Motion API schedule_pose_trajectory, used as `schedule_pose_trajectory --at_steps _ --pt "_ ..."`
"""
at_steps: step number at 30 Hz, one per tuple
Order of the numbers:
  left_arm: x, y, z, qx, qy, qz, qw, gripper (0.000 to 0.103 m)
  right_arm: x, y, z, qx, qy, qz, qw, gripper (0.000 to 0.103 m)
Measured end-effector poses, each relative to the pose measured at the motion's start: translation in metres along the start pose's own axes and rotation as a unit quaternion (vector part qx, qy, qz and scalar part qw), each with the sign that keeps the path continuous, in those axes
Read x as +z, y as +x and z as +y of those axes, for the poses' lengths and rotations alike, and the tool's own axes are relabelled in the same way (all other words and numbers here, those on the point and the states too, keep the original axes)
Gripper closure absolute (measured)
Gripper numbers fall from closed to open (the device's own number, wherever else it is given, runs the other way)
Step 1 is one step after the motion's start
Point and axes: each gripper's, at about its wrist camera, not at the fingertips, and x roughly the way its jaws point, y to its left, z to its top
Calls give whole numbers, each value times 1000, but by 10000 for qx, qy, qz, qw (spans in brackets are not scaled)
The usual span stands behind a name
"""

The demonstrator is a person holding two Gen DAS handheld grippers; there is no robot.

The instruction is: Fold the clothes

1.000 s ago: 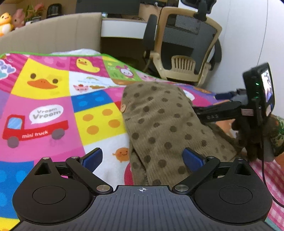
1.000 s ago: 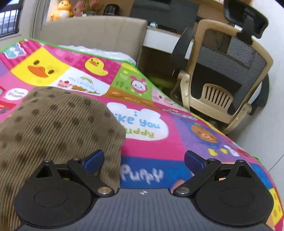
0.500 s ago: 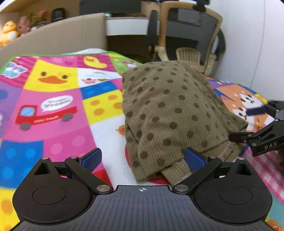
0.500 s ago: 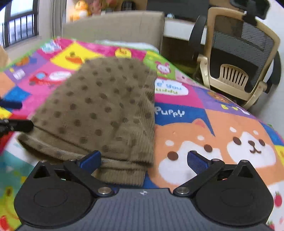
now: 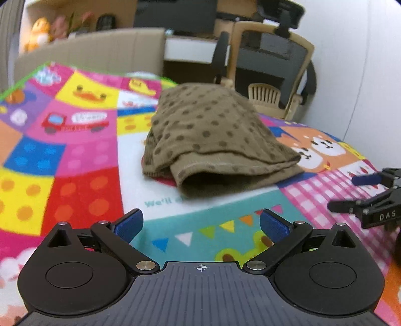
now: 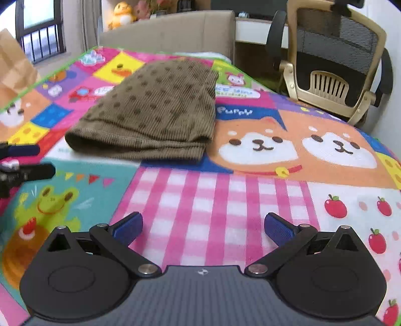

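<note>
A brown dotted corduroy garment (image 5: 213,133) lies folded in a flat stack on the colourful play mat (image 5: 75,160); it also shows in the right wrist view (image 6: 155,110). My left gripper (image 5: 201,224) is open and empty, a short way in front of the garment's near edge. My right gripper (image 6: 203,227) is open and empty, further back over the pink checked patch. The right gripper's fingers (image 5: 368,180) show at the right edge of the left view, and the left gripper's fingers (image 6: 22,160) at the left edge of the right view.
A beige headboard (image 6: 170,30) runs along the mat's far side. An office chair (image 6: 338,57) stands at a desk beyond the mat's right corner. Plush toys (image 6: 122,12) sit on a shelf behind. A window (image 6: 37,27) is at far left.
Both grippers have pulled back from the garment toward the mat's near side. The garment now lies free ahead of them, no longer between the fingers.
</note>
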Motion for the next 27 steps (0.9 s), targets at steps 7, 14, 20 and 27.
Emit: schedule_pose_trajectory --at_steps 7,14,20,27 --pt "-3 -2 -9 215 200 -82 9995 1 -2 7 4 55 -182 -174 9997 0" --pt "-5 -4 -5 185 108 -120 9997 0 -1 7 4 45 -188 -167 9997 0" --pt "-4 -3 -5 192 127 -88 9997 0 -1 7 5 35 -185 -165 9997 0" --pt "-5 -3 -5 176 94 -87 9998 0 -1 7 4 35 -183 -159 9997 0"
